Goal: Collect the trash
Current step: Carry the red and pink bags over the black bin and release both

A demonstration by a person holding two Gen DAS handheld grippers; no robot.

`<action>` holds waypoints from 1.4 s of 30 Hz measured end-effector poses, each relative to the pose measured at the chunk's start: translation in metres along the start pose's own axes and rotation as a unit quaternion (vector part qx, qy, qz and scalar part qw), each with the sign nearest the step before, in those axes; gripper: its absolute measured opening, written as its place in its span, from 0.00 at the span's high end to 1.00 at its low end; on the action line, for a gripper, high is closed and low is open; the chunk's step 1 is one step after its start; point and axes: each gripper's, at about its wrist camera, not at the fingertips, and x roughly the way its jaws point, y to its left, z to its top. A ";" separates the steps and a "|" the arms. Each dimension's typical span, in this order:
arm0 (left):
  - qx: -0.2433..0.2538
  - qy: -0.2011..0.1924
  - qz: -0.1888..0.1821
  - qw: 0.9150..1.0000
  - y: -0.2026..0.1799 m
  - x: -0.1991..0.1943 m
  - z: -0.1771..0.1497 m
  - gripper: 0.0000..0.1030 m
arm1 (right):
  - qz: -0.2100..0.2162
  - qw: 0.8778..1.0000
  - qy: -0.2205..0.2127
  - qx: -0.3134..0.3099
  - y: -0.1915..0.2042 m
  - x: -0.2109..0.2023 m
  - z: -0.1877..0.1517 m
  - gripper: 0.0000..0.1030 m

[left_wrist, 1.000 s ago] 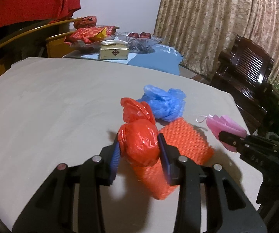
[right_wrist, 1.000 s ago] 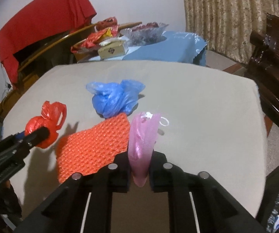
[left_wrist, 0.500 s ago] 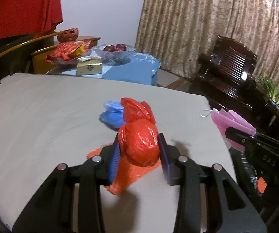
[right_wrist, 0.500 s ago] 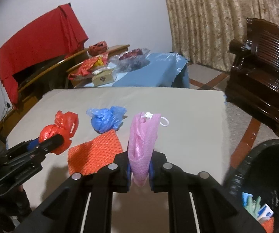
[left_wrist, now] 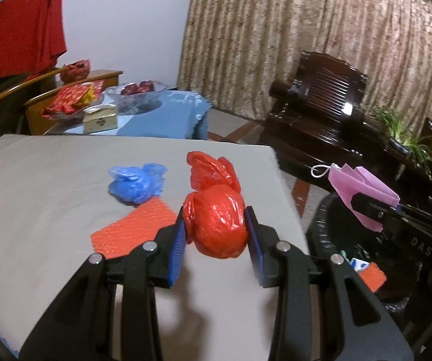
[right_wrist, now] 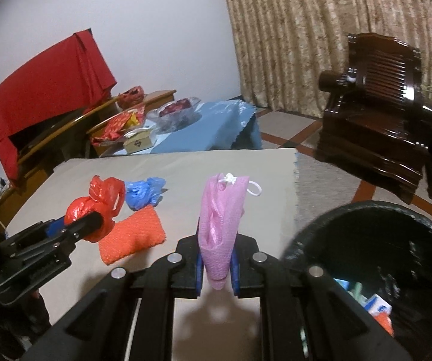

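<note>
Trash is in both grippers at this moment: the left gripper is clamped partway closed on a knotted red plastic bag, held clear above the bench, and the right gripper is pinched fully tight on a flat pink mesh pouch that stands upright between its jaws. Just off the bench's right edge sits a black-lined bin, with a few scraps already at its bottom. A crumpled blue bag and an orange bubble-wrap sheet lie on the bench, touching each other, yet to be picked up. The step in hand looks like carrying both pieces to the bin. To do it well, each gripper should be brought squarely over the dark opening before the jaws part, one after the other so they do not collide; the light pouch may cling to the pads, so a wide release helps.
</note>
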 end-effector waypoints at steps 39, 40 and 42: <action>0.119 0.036 -0.183 0.975 -0.204 0.051 -0.020 0.65 | -0.158 0.985 -0.008 0.070 -0.164 -0.093 -0.050 0.84; 0.118 0.040 -0.188 0.974 -0.208 0.054 -0.020 0.63 | -0.162 0.984 -0.007 0.073 -0.167 -0.092 -0.052 0.82; 0.115 0.045 -0.197 0.973 -0.212 0.059 -0.019 0.54 | -0.167 0.983 -0.005 0.077 -0.171 -0.091 -0.055 0.75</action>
